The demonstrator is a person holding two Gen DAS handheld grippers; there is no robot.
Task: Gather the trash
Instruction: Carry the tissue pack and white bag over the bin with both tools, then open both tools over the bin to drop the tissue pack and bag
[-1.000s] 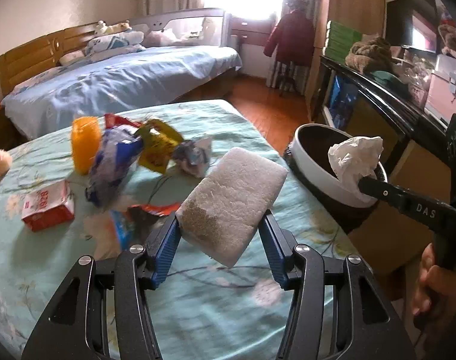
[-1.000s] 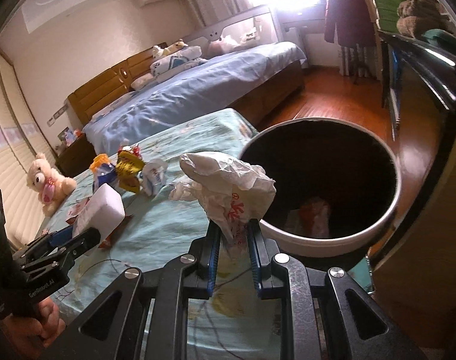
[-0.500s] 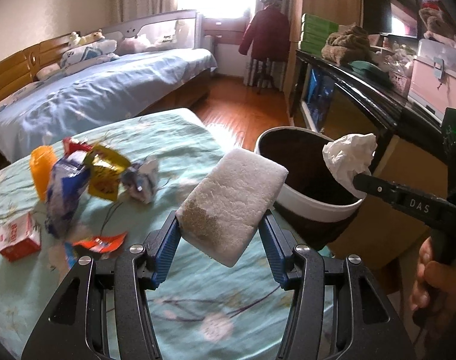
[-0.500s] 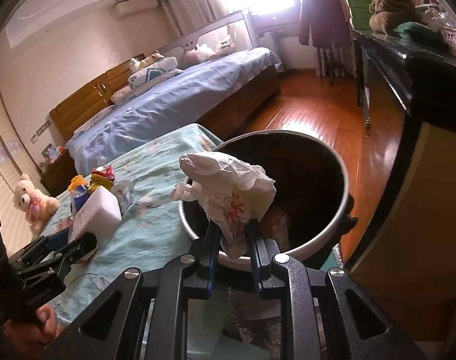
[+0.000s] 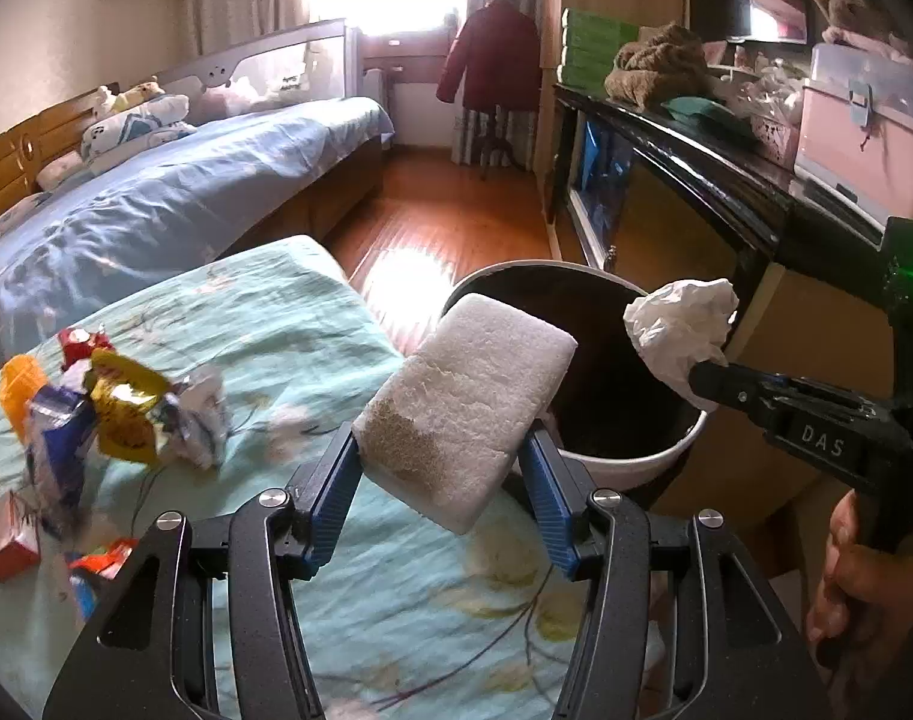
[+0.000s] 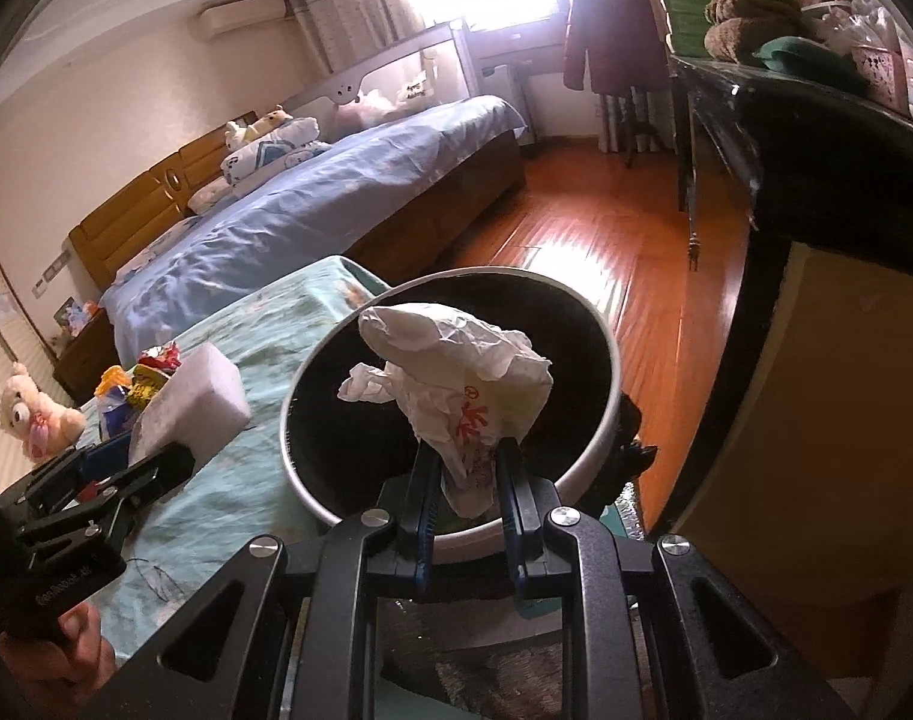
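Bedroom daylight falls on a teal floral bedspread [image 5: 288,324], with a blue-covered bed behind it and orange wood flooring to the right. At the bedspread's corner stands a round white-rimmed bin with a dark inside [image 5: 630,456]; its contents are too dark to read.

The left gripper [image 5: 444,474] has its blue pads pressed on the two long sides of a white rectangular foam sponge [image 5: 465,411], jaws about half spread. The sponge's long axis runs from the gripper up and rightward, its far end tilted over the bin's near rim; a brownish patch marks its near end.

The right gripper [image 6: 465,492] pinches the lower tail of a crumpled white plastic bag with red print [image 6: 456,372], jaws nearly together. The bag stands upward from the pads, above the bin's opening.

Left on the bedspread lies a blurred heap of coloured snack wrappers [image 5: 126,414], beside a red-and-white carton [image 5: 3,537] cut off by the frame. Only parts of the person's hands show.
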